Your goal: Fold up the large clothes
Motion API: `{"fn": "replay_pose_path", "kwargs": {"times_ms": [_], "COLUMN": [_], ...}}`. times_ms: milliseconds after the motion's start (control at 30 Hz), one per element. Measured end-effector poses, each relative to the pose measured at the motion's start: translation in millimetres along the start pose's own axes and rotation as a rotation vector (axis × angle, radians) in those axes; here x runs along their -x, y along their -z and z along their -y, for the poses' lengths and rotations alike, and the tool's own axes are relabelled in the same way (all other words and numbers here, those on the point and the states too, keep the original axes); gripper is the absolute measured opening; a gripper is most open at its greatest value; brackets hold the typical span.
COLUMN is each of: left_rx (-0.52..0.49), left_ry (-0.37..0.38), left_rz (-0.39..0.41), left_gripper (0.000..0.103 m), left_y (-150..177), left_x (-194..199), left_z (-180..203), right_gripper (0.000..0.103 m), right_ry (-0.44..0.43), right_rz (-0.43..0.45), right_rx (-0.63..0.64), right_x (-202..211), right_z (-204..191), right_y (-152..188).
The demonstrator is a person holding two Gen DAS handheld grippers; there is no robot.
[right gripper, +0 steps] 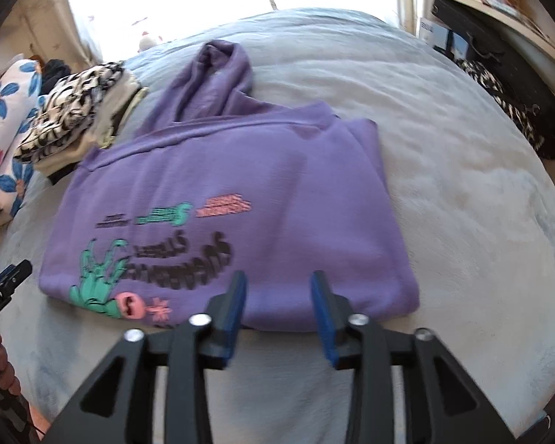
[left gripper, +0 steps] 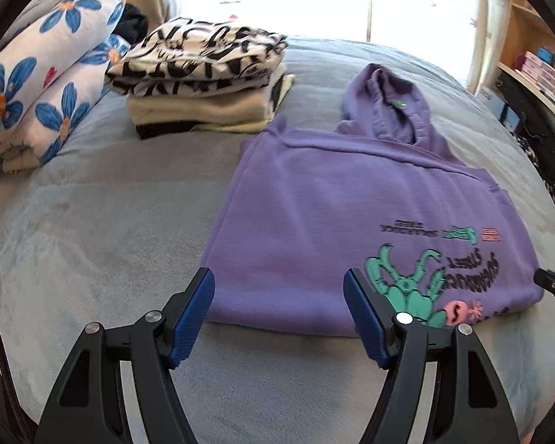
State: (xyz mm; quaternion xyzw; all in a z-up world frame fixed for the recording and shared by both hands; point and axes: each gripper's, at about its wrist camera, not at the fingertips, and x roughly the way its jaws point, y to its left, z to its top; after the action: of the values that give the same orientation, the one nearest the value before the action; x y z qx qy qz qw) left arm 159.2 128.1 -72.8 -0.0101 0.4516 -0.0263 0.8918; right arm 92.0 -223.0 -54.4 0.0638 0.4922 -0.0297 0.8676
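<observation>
A purple hoodie (left gripper: 351, 207) lies folded into a rough rectangle on the grey bed cover (left gripper: 92, 222), hood pointing away, green and pink print near its front edge. My left gripper (left gripper: 279, 277) hangs open above the hoodie's near left corner, nothing between its blue pads. In the right wrist view the same hoodie (right gripper: 259, 192) fills the middle. My right gripper (right gripper: 279, 277) is open over its near right edge, pads apart and free of the cloth. The tip of the left gripper (right gripper: 7, 277) shows at the left border.
A stack of folded clothes (left gripper: 199, 81), black-and-white print on top, stands at the back left. A rolled floral blanket (left gripper: 44, 74) lies beside it. Shelves with boxes (left gripper: 536, 66) run along the right. A patterned dark garment (right gripper: 514, 100) lies at the bed's right edge.
</observation>
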Motion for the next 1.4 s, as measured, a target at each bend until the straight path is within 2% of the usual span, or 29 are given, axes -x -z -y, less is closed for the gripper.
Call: {"fn": "replay_pose_path", "kwargs": {"times_ms": [267, 467, 733, 1067, 1400], "left_rx": [-0.047, -0.118, -0.205, -0.283, -0.268], "left_ry": [0.025, 0.04, 0.035, 0.042, 0.029], "left_rz": [0.013, 0.026, 0.047, 0.011, -0.093], "left_gripper": [0.071, 0.071, 0.071, 0.071, 0.071], "left_y": [-19, -64, -144, -213, -286], "left_x": [11, 8, -12, -64, -158], "left_z": [11, 19, 37, 78, 105], "right_gripper": [0.048, 0.048, 0.048, 0.048, 0.048], "right_ry": [-0.009, -0.016, -0.036, -0.035, -0.025], "right_rz": [0.009, 0.022, 0.067, 0.052, -0.013], "right_rx": [0.087, 0.143, 0.197, 0.166, 0.101], "right_x": [11, 13, 16, -12, -77], "right_z": [-29, -46, -60, -50, -44], "right_y": [-17, -53, -115, -197, -282]}}
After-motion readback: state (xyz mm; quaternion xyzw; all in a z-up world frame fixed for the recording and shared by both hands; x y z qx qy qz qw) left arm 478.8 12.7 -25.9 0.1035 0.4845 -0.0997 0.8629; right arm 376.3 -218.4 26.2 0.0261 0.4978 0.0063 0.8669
